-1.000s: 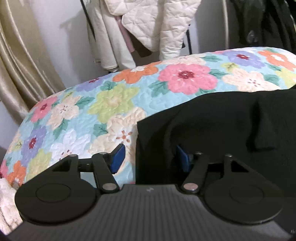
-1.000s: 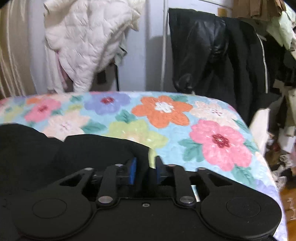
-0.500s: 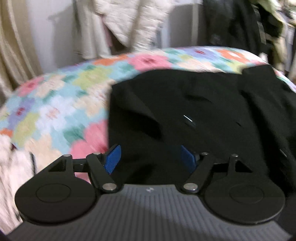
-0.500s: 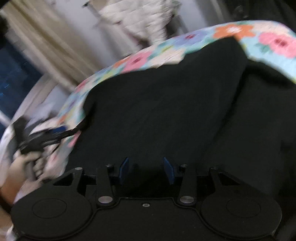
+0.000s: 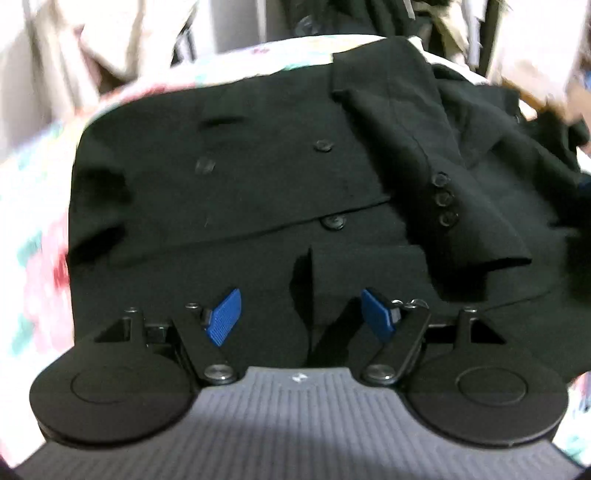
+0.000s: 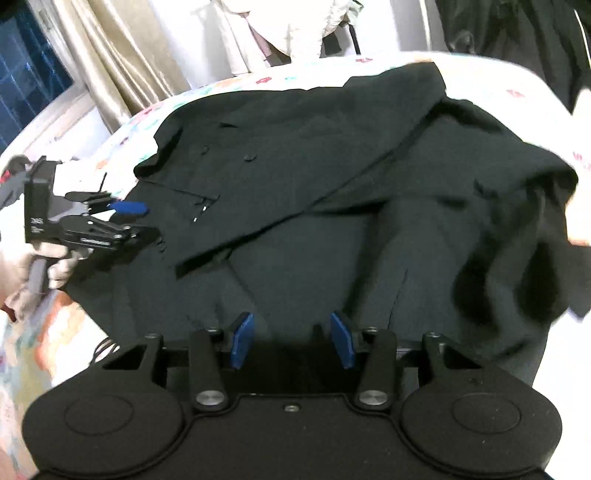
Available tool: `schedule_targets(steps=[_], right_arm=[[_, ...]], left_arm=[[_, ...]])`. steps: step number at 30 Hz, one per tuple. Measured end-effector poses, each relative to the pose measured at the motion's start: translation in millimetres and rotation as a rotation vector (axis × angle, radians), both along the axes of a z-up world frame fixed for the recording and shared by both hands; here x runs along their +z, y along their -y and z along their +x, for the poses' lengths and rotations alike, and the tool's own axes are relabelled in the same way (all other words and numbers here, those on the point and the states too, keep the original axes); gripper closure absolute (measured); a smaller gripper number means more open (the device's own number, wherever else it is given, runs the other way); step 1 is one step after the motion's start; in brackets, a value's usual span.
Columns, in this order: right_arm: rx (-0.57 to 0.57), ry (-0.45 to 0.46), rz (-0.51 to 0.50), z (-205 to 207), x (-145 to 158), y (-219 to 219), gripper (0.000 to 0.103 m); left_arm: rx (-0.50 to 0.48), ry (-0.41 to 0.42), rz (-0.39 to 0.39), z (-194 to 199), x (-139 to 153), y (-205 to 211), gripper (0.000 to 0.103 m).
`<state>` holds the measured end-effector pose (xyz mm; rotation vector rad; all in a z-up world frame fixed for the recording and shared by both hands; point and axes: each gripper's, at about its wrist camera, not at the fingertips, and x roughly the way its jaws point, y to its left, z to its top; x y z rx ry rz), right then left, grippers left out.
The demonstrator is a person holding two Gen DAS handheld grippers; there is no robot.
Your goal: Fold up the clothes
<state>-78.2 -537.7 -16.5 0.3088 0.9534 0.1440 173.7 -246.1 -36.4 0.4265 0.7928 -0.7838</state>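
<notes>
1. Jacket (image 5: 280, 177) is black and lies spread on the floral quilt (image 5: 40, 184). We see it filling the middle of both views.
2. In the left wrist view a sleeve (image 5: 436, 184) lies across the jacket from 12 toward 4 o'clock. Three cuff buttons (image 5: 445, 199) sit near its lower end.
3. We count several front buttons, one of them (image 5: 332, 222) just below a front edge that crosses at the centre.
4. Left claw (image 5: 301, 319) is open, blue pads (image 5: 223, 317) wide apart, nothing between them but jacket cloth lying below. Whether the pads touch the cloth we cannot tell.
5. Right claw (image 6: 292, 341) is also open, blue pads (image 6: 242, 339) apart, over the jacket's near edge at 6 o'clock. It grips nothing.
6. From the right wrist view we see the left claw (image 6: 127, 212) at 9 o'clock, at the jacket's left edge, held by a hand (image 6: 37, 273) in a light glove.
7. Jacket's right side (image 6: 517, 236) is bunched and raised at 3 o'clock in the right view.
8. Behind the quilt at 12 o'clock hang pale clothes (image 6: 280, 26) and dark clothes (image 6: 517, 33). A beige curtain (image 6: 122, 55) and a window (image 6: 26, 77) are at 10 o'clock.
9. Left view is motion-blurred at the edges, so we leave the quilt pattern there undescribed.
</notes>
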Motion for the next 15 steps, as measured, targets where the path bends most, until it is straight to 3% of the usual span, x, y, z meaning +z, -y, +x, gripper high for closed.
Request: schedule_targets(steps=[3,6,8,11,12,15], right_arm=[[-0.064,-0.058,0.117,-12.7,-21.1,13.7,0.052],[-0.019,-0.154,0.018,-16.4,-39.5,11.2,0.069],[-0.024,-0.188,0.006,-11.5,-34.7,9.8,0.069],[-0.005,-0.104,-0.049,-1.4,-2.3,0.2,0.064],[0.01,-0.067,-0.058,0.1,7.4,-4.0,0.057],[0.041,-0.011,-0.05,6.6,22.6,-14.4,0.052]], left_arm=[[-0.074,0.035,-0.027,-12.0,10.3,13.9,0.031],[-0.15,0.041,-0.081,-24.7,24.1,29.6,0.031],[-0.209,0.007,-0.118,-32.2,31.0,43.4,0.031],[-0.272,-0.031,-0.15,-43.9,33.2,65.7,0.028],[-0.281,-0.037,-0.156,-46.5,31.1,72.3,0.027],[-0.284,-0.009,-0.115,-50.8,17.9,94.4,0.027]])
